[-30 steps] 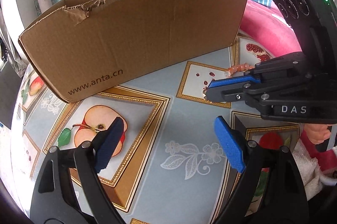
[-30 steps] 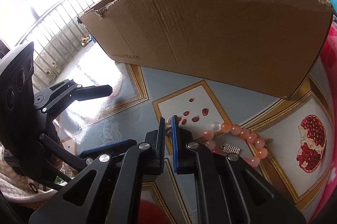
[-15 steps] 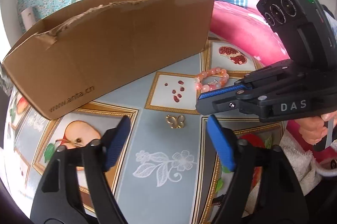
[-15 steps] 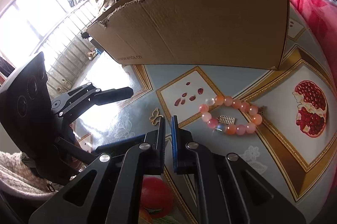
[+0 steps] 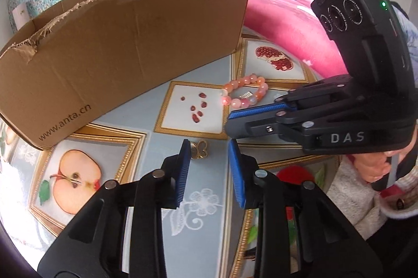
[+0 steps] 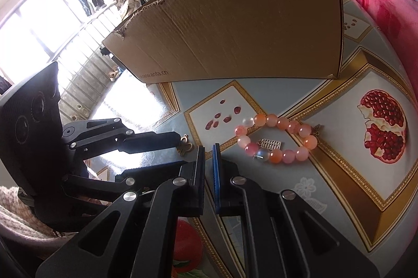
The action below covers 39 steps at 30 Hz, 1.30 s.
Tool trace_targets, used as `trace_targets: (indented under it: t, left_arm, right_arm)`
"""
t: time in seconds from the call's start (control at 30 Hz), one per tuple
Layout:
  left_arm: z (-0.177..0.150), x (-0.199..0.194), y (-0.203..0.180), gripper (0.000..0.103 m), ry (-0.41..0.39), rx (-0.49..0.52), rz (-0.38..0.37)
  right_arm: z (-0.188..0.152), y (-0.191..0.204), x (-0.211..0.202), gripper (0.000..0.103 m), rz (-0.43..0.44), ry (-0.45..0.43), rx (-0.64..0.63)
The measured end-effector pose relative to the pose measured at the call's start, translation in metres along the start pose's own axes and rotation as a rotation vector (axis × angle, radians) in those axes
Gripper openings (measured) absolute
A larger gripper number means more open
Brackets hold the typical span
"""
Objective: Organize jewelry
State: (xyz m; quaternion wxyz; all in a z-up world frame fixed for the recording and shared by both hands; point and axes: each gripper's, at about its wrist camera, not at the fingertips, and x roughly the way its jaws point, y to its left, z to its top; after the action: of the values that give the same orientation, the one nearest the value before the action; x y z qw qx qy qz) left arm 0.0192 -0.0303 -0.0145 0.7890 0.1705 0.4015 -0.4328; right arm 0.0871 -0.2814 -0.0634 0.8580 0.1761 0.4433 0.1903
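A small gold butterfly charm (image 5: 199, 149) lies on the fruit-print tablecloth, just ahead of my left gripper (image 5: 209, 147), whose blue pads stand a little apart with nothing between them. The charm also shows in the right wrist view (image 6: 186, 146) beside the left gripper's fingers (image 6: 149, 141). A pink and orange bead bracelet (image 5: 245, 93) with a small metal charm lies further right; it also shows in the right wrist view (image 6: 277, 138). My right gripper (image 6: 208, 150) is shut and empty, hovering left of the bracelet; it also shows in the left wrist view (image 5: 230, 121).
A large open cardboard box (image 5: 125, 43) stands at the back of the table, also in the right wrist view (image 6: 235, 24). Pink bedding (image 5: 284, 27) lies behind on the right. A person sits in the far background.
My left gripper has narrowed a lot and moved up to the butterfly charm. The right gripper stayed shut and drew back slightly from the charm.
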Motion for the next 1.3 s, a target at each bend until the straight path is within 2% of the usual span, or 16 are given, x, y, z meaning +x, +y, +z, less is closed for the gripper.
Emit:
trace_targets:
  t: [0.23, 0.37, 0.43, 0.57, 0.8, 1.1, 1.17, 1.3]
  left_arm:
    - [-0.001, -0.002, 0.003, 0.028, 0.004, -0.06, -0.085]
    - [0.001, -0.005, 0.003, 0.029, -0.015, -0.034, -0.027]
    - [0.003, -0.001, 0.002, 0.029, 0.002, -0.007, 0.003]
    - [0.004, 0.004, -0.001, 0.038, 0.014, 0.023, 0.01]
    - [0.006, 0.011, -0.007, 0.038, 0.008, 0.102, 0.049]
    - [0.008, 0.011, -0.004, 0.025, -0.002, 0.134, 0.025]
    - [0.008, 0.011, -0.005, 0.018, -0.003, 0.142, 0.02]
    - [0.007, 0.01, -0.006, 0.018, -0.01, 0.141, 0.026]
  right_arm:
    - [-0.002, -0.005, -0.003, 0.006, 0.009, -0.011, 0.014]
    - [-0.003, -0.009, -0.005, 0.006, 0.003, -0.019, 0.021]
    - [-0.003, -0.008, -0.005, 0.006, 0.003, -0.021, 0.025]
    - [-0.004, -0.008, -0.005, 0.006, 0.003, -0.022, 0.024]
    - [-0.006, -0.009, -0.006, 0.006, 0.002, -0.026, 0.022]
    - [-0.003, -0.006, -0.005, 0.006, 0.001, -0.026, 0.014]
    - [-0.003, -0.006, -0.005, 0.006, 0.003, -0.027, 0.016]
    - [-0.003, -0.005, -0.004, 0.006, -0.001, -0.027, 0.01]
